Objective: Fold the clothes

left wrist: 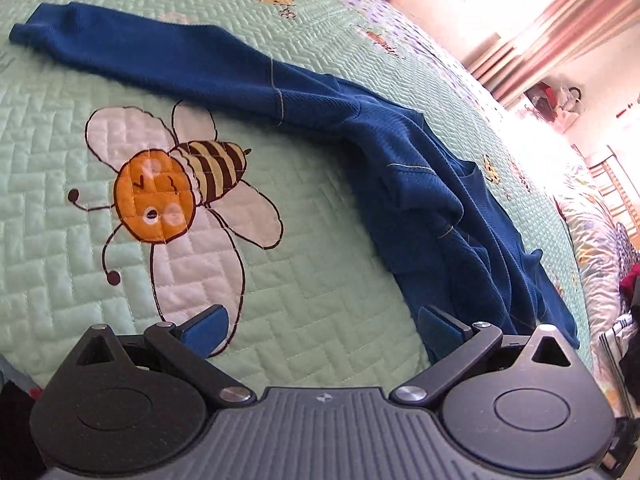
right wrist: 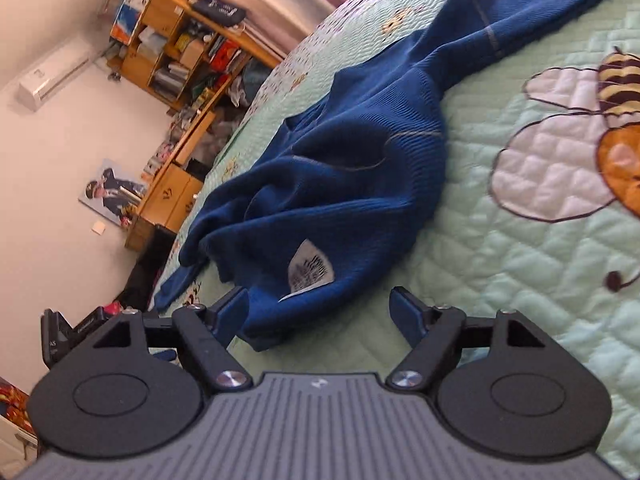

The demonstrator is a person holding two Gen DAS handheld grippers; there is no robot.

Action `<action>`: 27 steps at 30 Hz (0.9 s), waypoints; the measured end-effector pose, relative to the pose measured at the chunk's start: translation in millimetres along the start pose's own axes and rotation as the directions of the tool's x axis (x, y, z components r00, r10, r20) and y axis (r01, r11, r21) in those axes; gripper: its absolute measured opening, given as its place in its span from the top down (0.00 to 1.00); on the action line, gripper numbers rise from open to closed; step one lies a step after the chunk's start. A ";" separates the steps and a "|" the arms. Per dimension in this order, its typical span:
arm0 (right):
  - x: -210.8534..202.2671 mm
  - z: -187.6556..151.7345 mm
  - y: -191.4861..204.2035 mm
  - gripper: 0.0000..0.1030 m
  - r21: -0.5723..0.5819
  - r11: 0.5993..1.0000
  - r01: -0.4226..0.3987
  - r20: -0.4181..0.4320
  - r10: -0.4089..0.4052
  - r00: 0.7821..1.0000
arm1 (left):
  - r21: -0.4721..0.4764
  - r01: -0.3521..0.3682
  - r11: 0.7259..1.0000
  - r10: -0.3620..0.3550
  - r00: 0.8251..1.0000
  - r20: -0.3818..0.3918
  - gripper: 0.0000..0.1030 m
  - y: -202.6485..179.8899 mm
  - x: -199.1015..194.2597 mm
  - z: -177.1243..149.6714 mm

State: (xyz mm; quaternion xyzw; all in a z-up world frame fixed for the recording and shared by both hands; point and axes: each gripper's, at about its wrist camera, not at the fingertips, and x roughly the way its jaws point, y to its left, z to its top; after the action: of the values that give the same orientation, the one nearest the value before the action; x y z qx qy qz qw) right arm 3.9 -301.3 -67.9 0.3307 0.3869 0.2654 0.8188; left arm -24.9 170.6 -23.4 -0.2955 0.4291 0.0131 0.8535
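Observation:
A blue knit sweater [left wrist: 360, 120] lies rumpled on a pale green quilt [left wrist: 320, 280] printed with bees. One sleeve stretches away to the upper left in the left wrist view; the body is bunched at the right. My left gripper [left wrist: 324, 328] is open just above the quilt, with bare quilt between its blue pads and the sweater's edge beside the right pad. In the right wrist view the sweater [right wrist: 340, 168] is heaped ahead with a white care label [right wrist: 311, 270] showing. My right gripper [right wrist: 320, 312] is open, and the sweater's near edge lies loose between its pads.
A large bee print [left wrist: 160, 200] lies on the quilt to the left of the sweater. Past the bed's edge stand wooden shelves [right wrist: 176, 52] full of books and boxes, a wall air conditioner [right wrist: 52, 76], and curtains [left wrist: 552, 32] by a bright window.

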 end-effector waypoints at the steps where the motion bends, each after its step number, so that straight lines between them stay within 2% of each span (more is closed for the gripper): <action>1: -0.3 -0.7 1.6 0.24 -0.011 1.000 0.010 -0.009 -0.010 1.000 | 0.012 -0.001 1.000 0.001 1.000 0.002 0.02 0.1 0.5 0.3; 4: -10.7 3.4 4.1 0.24 -0.034 0.999 0.036 -0.025 -0.037 0.999 | 0.049 -0.007 0.999 0.007 1.000 0.007 0.02 -0.7 1.8 0.7; 8: -25.5 11.8 16.5 0.24 -0.127 0.990 0.062 0.023 -0.060 0.998 | 0.089 -0.028 0.996 0.025 0.999 0.038 0.03 -2.2 0.0 5.0; 11: -35.3 23.3 21.4 0.24 -0.199 0.977 0.082 0.094 -0.064 0.994 | 0.151 -0.052 0.987 0.037 0.994 0.102 0.05 -14.1 -8.3 21.2; 13: -37.4 34.2 21.0 0.24 -0.261 0.961 0.094 0.141 -0.058 0.988 | 0.233 -0.099 0.968 0.059 0.984 0.170 0.05 -30.1 -14.6 37.9; 15: -33.7 48.3 20.6 0.24 -0.326 0.938 0.122 0.167 -0.070 0.984 | 0.321 -0.160 0.933 0.087 0.969 0.231 0.05 -50.0 -13.9 58.7; 17: -26.5 64.0 20.8 0.24 -0.382 0.911 0.156 0.181 -0.092 0.979 | 0.395 -0.243 0.886 0.131 0.948 0.290 0.05 -69.8 -3.2 81.9; 19: -18.1 80.8 18.7 0.24 -0.423 0.889 0.175 0.197 -0.098 0.975 | 0.457 -0.344 0.821 0.189 0.917 0.350 0.05 -89.4 15.9 104.9; 22: 13.5 107.4 25.7 0.24 -0.482 0.851 0.210 0.215 -0.118 0.970 | 0.534 -0.452 0.715 0.265 0.882 0.391 0.10 -112.4 57.8 136.7; 23: 20.8 115.3 26.9 0.24 -0.485 0.854 0.187 0.196 -0.102 0.975 | 0.565 -0.460 0.685 0.281 0.882 0.379 0.17 -119.4 72.4 145.6; 24: 28.2 123.3 28.1 0.24 -0.488 0.857 0.164 0.178 -0.086 0.980 | 0.601 -0.433 0.672 0.271 0.899 0.344 0.20 -125.2 83.4 152.2; 26: 43.0 139.1 30.2 0.24 -0.490 0.864 0.114 0.142 -0.050 0.989 | 0.665 -0.338 0.665 0.217 0.940 0.262 0.20 -135.1 99.4 162.9; 27: 50.7 146.4 28.7 0.24 -0.462 0.885 0.061 0.130 0.000 0.992 | 0.681 -0.302 0.667 0.190 0.953 0.236 0.19 -138.8 105.0 166.3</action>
State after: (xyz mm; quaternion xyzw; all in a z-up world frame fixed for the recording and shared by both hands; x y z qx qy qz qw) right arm 145.6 -297.1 0.9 0.1348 0.2646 0.3161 0.9010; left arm 200.2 117.6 43.3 0.1184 0.3736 -0.0165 0.9199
